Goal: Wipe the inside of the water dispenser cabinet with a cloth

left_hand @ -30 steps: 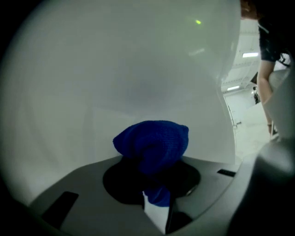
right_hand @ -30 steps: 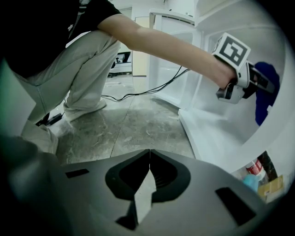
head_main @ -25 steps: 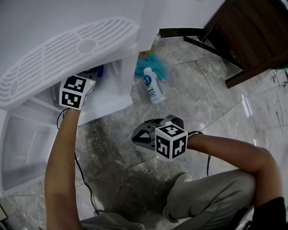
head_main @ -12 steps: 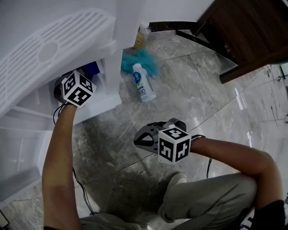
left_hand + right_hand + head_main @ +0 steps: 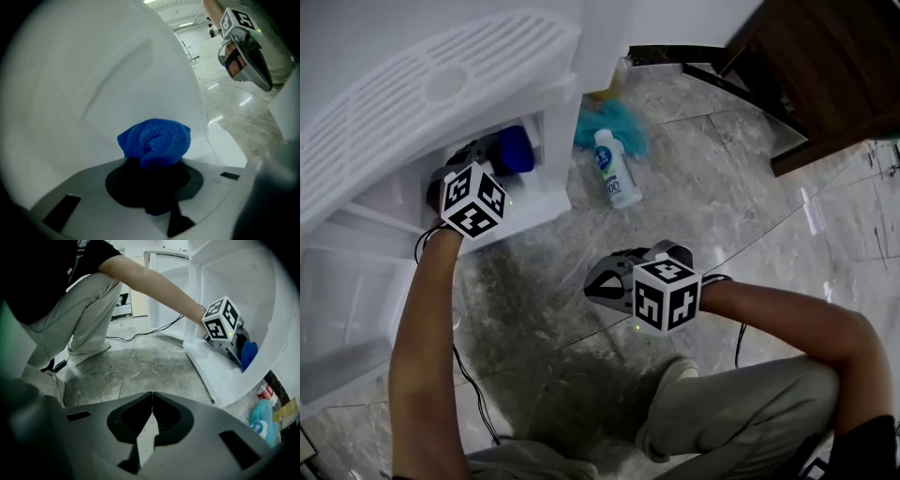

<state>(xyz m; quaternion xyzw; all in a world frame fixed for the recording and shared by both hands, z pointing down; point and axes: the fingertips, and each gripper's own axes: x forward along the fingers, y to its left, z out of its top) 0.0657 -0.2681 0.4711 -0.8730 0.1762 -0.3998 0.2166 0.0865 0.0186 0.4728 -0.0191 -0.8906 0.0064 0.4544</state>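
One right gripper (image 5: 152, 399) hovers above the marble floor (image 5: 722, 187), its fingers pressed together on nothing. One left gripper (image 5: 492, 161) reaches into the white cabinet (image 5: 539, 202), fingers clamped on the single blue cloth (image 5: 154, 139), which bulges out past their tips near the inner wall. Beyond, one white bottle (image 5: 617, 171) lies on the floor.

Blue ribbed cloth (image 5: 154, 140), white cabinet (image 5: 93, 70), grey veined floor (image 5: 722, 187).
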